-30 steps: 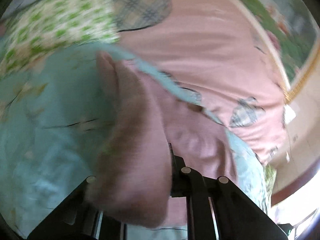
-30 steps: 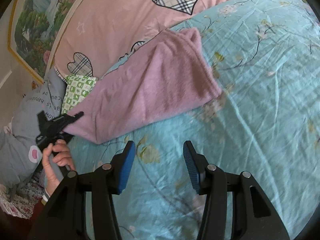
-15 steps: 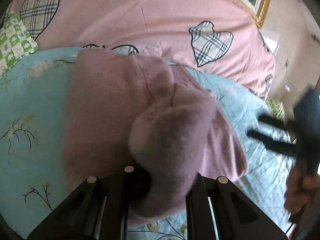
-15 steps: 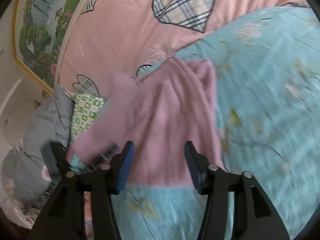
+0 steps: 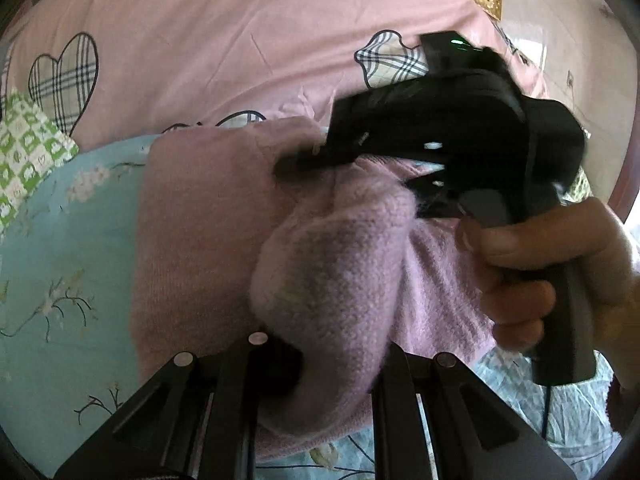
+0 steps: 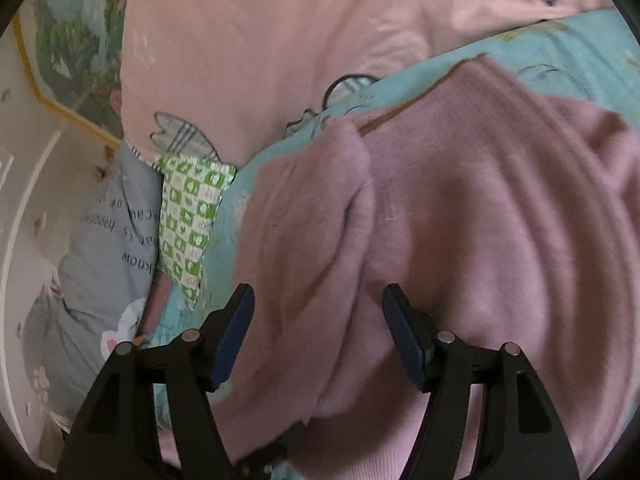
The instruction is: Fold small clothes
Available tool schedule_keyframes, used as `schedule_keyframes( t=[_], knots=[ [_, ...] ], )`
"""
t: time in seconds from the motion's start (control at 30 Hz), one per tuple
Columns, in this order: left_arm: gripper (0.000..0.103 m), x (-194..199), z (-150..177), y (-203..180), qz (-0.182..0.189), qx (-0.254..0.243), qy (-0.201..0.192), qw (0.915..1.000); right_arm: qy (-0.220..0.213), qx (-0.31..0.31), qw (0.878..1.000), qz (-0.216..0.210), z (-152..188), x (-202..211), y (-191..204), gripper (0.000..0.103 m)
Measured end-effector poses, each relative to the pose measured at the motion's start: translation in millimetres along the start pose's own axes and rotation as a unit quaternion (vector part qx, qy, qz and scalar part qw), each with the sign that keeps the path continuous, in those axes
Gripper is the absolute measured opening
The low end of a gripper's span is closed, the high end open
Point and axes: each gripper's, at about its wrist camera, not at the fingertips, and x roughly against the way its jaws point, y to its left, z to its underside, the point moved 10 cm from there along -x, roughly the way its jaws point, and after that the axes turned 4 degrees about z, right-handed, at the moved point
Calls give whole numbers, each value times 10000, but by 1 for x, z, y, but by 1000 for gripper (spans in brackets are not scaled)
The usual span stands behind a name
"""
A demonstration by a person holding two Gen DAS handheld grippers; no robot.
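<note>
A fuzzy pink sweater (image 5: 208, 232) lies on the light-blue flowered bedsheet (image 5: 60, 240). My left gripper (image 5: 328, 360) is shut on a bunched fold of it, and the cloth bulges up over the fingertips and hides them. A hand (image 5: 552, 264) holds my right gripper (image 5: 304, 160) just above the sweater's far part. In the right wrist view the right gripper (image 6: 320, 332) hovers low over the sweater (image 6: 480, 240). Its blue pads (image 6: 236, 332) are closing, with a soft ridge of cloth running between them, and they do not press on it.
A pink duvet with plaid hearts (image 5: 240, 40) lies behind the sweater. A green-checked pillow (image 6: 188, 216) and a grey printed pillow (image 6: 104, 240) sit at the left by the wall. A framed picture (image 6: 76, 48) hangs above.
The left gripper rolled and swung the sweater fold over, then held still. The right gripper travelled from beside the sweater to right over it and now fills the left view's upper right.
</note>
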Motion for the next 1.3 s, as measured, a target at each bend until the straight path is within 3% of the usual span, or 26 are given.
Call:
schedule_keyframes(
  t=[0.03, 0.07, 0.23, 0.33, 0.47, 0.57, 0.8, 0.93, 1.07, 1.23, 1.3],
  knots=[
    [12, 2, -2, -1, -8, -13, -14, 10000, 63, 52, 10000, -44, -1, -3, 2, 21],
    [12, 6, -7, -3, -5, -32, -63, 10000, 60, 57, 9999, -119, -4, -3, 5, 15],
    [12, 26, -46, -37, 381, -248, -466, 9979, -526, 666, 9955, -431, -33, 53, 33, 13],
    [12, 14, -55, -60, 719, -190, -426, 9963, -726, 797, 9938, -260, -46, 81, 24, 13],
    [13, -20, -42, -80, 961, -104, -65, 9953, -622, 614, 9957, 303, -46, 92, -28, 13],
    [13, -39, -27, -93, 936, -237, 167, 9952, -513, 391, 9957, 668, -35, 89, -70, 13],
    [14, -47, -4, -111, 931, -431, 328, 9942, -569, 298, 9940, 884, -23, 92, -97, 13],
    [28, -59, 0, -115, 1018, -454, 561, 9922, -554, 404, 9911, 1138, -19, 88, -103, 13],
    [56, -49, 1, -117, 1309, -377, 687, 9883, -613, 385, 9891, 1278, -16, 94, -109, 16],
    [65, -11, 11, -109, 1374, -424, 744, 9868, -881, 314, 9820, 1641, -13, 122, -116, 24],
    [75, 11, 15, -98, 1409, -248, 678, 9874, -950, 199, 9814, 1658, -8, 134, -115, 36]
  ],
)
